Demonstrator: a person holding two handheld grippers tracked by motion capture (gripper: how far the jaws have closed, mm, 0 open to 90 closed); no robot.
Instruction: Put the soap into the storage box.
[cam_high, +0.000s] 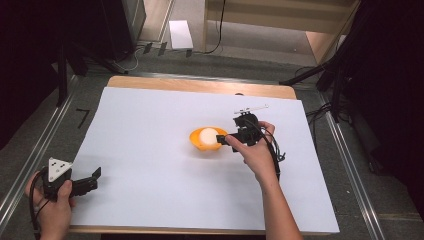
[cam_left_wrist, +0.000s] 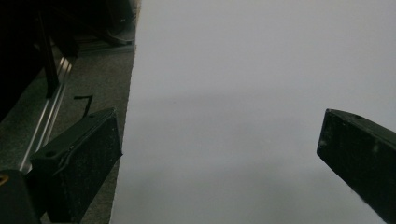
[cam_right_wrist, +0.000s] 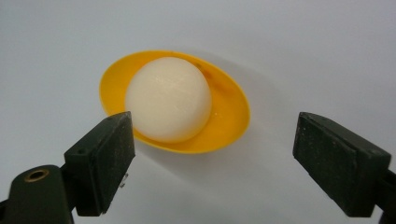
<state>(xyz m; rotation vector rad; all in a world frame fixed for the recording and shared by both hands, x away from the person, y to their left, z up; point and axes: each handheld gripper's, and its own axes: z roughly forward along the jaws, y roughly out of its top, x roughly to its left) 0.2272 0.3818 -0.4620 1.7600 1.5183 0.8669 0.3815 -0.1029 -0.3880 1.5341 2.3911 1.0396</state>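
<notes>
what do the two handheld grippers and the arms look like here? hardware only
Both are black two-jaw units. The left gripper carries a grey three-cornered plate with dark dots, and a black cable trails from it. The right gripper has looped black cables and a thin white bar above it. The jaw pads are flat, rectangular, matt black; a brass-coloured eyelet sits at the base. The forearms are bare, no sleeves visible.

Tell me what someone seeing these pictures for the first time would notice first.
The orange bowl with a white ball sitting in it, bright near the middle of the white table. The right gripper sits just beside it, open, jaws toward the bowl. The left gripper waits open at the table's near left corner.
</notes>
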